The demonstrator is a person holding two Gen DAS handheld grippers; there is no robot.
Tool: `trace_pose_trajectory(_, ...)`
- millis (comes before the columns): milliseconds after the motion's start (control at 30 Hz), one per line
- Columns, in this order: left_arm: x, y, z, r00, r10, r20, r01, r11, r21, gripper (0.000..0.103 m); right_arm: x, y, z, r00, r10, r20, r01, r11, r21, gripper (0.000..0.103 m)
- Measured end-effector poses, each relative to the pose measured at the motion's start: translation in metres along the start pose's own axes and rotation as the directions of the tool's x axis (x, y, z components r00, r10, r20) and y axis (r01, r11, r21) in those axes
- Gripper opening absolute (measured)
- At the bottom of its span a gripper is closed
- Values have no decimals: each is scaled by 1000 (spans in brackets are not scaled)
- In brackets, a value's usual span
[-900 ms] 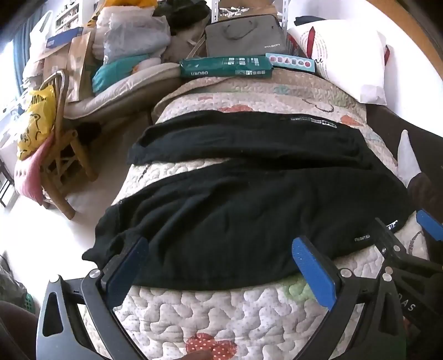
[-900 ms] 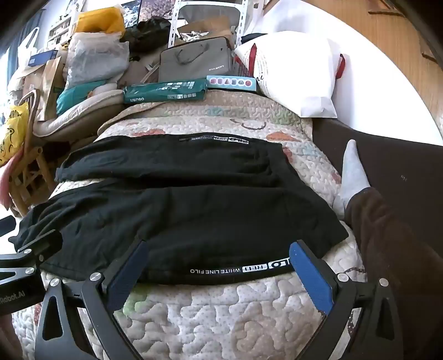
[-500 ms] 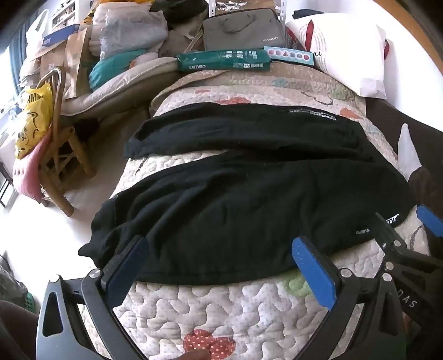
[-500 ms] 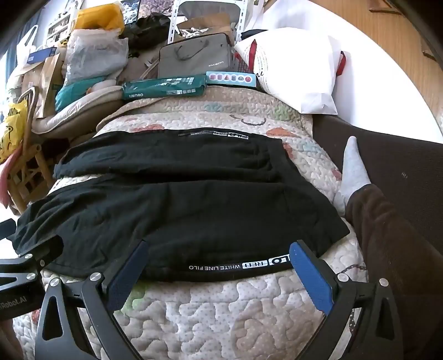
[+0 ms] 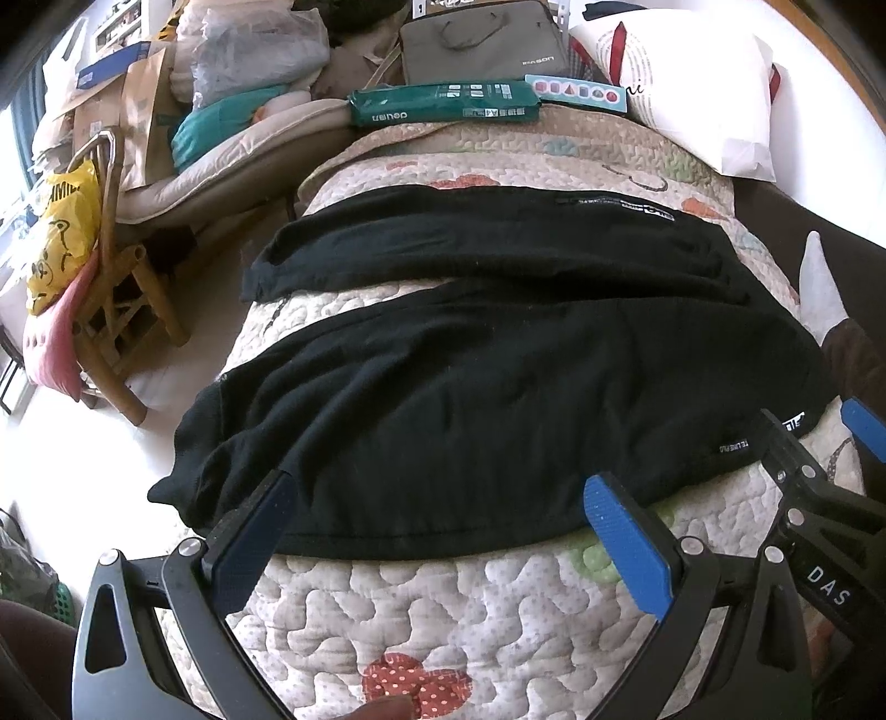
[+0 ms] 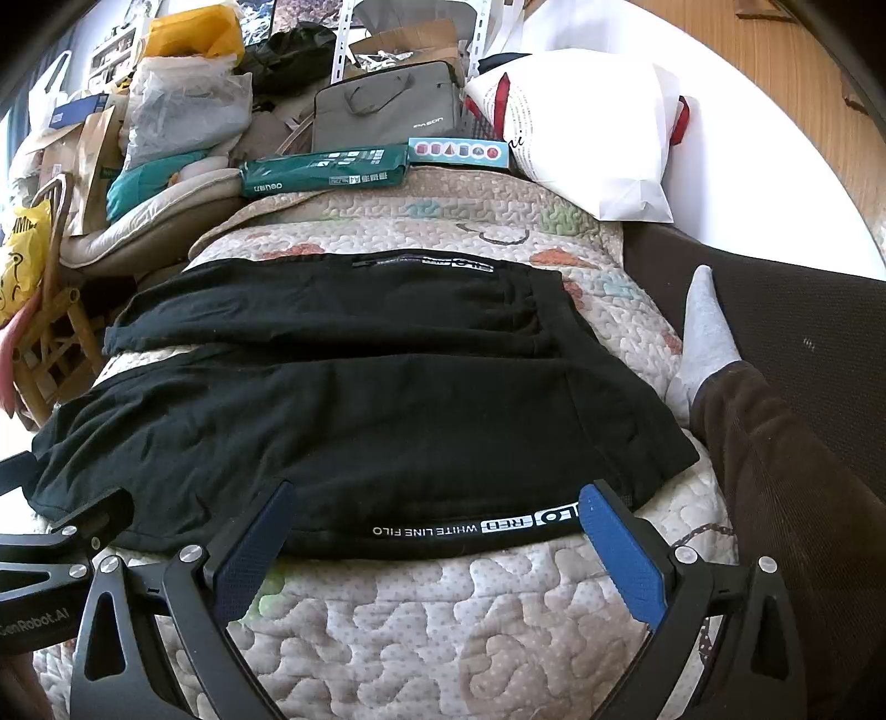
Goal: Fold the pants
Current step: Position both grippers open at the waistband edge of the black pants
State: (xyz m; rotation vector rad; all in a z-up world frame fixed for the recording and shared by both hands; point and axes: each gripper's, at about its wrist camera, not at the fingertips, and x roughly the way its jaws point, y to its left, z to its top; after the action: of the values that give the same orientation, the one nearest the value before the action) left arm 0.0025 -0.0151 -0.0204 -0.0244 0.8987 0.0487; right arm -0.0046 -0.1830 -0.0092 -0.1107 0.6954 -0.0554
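Note:
Black pants [image 5: 498,387] lie flat across a quilted bed, legs to the left, waistband with white lettering [image 6: 476,526] at the right near edge. The two legs are spread apart with quilt showing between them. My left gripper [image 5: 437,509] is open and empty, just above the near hem of the near leg. My right gripper [image 6: 437,515] is open and empty, its blue fingers straddling the waistband's near edge. The right gripper also shows in the left wrist view [image 5: 819,487], and the left gripper's side shows in the right wrist view [image 6: 50,531].
The quilt [image 5: 454,609] covers the bed. A green box [image 5: 443,108], a grey bag [image 5: 482,44] and a white pillow [image 5: 698,83] sit at the far end. A wooden chair [image 5: 105,310] with a yellow bag stands left. A person's socked foot [image 6: 703,332] rests at the right.
Both grippers have drawn back slightly toward the near edge of the bed; more quilt shows below the pants. The pants have not moved.

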Motion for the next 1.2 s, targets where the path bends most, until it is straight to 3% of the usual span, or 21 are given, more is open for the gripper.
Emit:
trace_pose_trajectory(700, 9, 1, -2, 1000, 1, -23, -2, 1000, -8, 103, 2, 2, -2, 1000, -1, -8, 0, 1000, -5, 103)
trace_pose_trajectory(1200, 21, 4, -2, 999, 20, -42, -21, 1000, -11, 103, 12, 4, -11, 998, 3, -62, -4, 1000, -19, 103)
